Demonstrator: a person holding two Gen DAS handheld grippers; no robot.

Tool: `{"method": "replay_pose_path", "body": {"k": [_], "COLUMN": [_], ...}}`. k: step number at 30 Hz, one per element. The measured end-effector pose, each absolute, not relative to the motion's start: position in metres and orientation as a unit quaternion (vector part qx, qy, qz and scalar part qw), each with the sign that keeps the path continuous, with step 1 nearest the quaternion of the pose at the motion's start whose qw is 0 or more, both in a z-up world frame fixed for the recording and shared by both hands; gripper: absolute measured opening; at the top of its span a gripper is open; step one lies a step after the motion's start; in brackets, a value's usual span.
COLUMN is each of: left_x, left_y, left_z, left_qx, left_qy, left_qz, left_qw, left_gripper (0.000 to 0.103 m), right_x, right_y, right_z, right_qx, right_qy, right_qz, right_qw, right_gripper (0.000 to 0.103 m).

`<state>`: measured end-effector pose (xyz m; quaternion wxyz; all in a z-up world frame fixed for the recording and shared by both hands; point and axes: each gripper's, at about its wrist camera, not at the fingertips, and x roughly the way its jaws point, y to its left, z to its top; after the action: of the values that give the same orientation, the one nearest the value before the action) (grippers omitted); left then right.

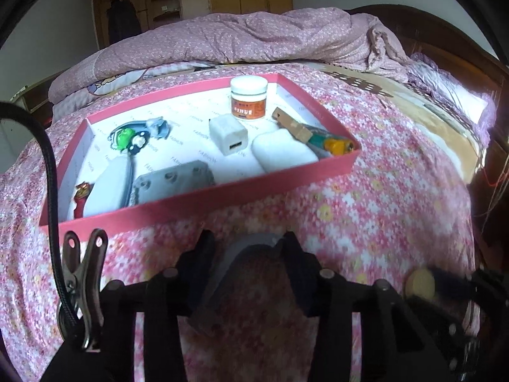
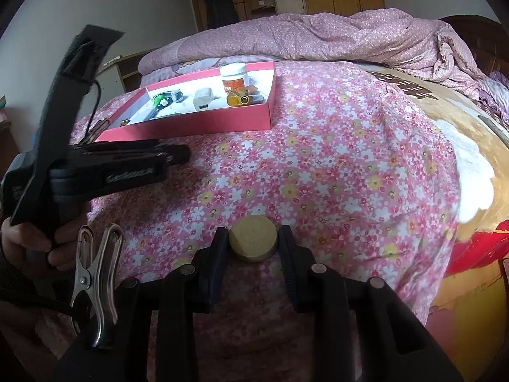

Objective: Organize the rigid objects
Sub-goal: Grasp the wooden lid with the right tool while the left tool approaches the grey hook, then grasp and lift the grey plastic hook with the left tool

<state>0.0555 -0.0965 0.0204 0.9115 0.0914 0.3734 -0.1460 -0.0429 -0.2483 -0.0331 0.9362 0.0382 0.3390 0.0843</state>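
Your right gripper [image 2: 254, 244] is clamped on a round brass-coloured disc [image 2: 253, 238], both pads pressed to its sides, low over the flowered bedspread [image 2: 334, 172]. Your left gripper [image 1: 249, 251] holds a grey curved piece [image 1: 251, 245] between its fingers, just short of the pink tray [image 1: 203, 200]; motion blur hides the contact, so I cannot tell if the pads truly bite.

In the right wrist view your left hand [image 2: 28, 238] and its gripper sit between the disc and the tray's near wall, partly across that path.

The tray is crowded: a white jar with an orange label [image 1: 249, 97] at the far wall, a white charger cube [image 1: 228, 133], a white pad [image 1: 283, 154], a grey block with holes [image 1: 173, 183], a green-and-black toy [image 1: 130, 138], a wooden piece [image 1: 291, 125] and a yellow-capped item [image 1: 335, 145] in the right corner. A rumpled quilt [image 1: 254, 38] lies beyond.
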Motion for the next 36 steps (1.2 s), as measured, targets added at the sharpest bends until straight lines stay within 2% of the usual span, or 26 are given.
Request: {"method": "replay_pose_path", "body": {"k": [4,8,21,26,29,36], "left_x": [0.045,0.039,0.036,0.032,0.032,0.024], "left_y": [-0.083,-0.066,-0.063,-0.063,-0.060,-0.053], "left_z": [0.019,0.018,0.016,0.017,0.018,0.026], "left_qx": [0.090,0.075,0.079,0.078,0.061,0.043], "left_qy": [0.377,0.383,0.373,0.372,0.376,0.365], "left_qz": [-0.149,-0.142,-0.144,-0.152,-0.161,-0.183], "left_qw": [0.910,0.910,0.913,0.913,0.911,0.912], "left_gripper": [0.047,0.047,0.046,0.030,0.017,0.016], "right_x": [-0.042,-0.041,-0.040,-0.041,-0.041,-0.040], "right_y": [-0.247,-0.244,-0.241,-0.239,-0.238,-0.232], "right_z": [-0.033,-0.034,-0.035,-0.036,-0.036,-0.036], "right_qx": [0.033,0.025,0.011,0.005,0.000,-0.016], "right_qy": [0.339,0.337,0.337,0.336,0.336,0.337], "right_qz": [0.082,0.085,0.079,0.076,0.073,0.063], "right_qw": [0.937,0.937,0.938,0.939,0.939,0.939], "right_gripper": [0.034,0.039,0.041,0.041,0.041,0.041]}}
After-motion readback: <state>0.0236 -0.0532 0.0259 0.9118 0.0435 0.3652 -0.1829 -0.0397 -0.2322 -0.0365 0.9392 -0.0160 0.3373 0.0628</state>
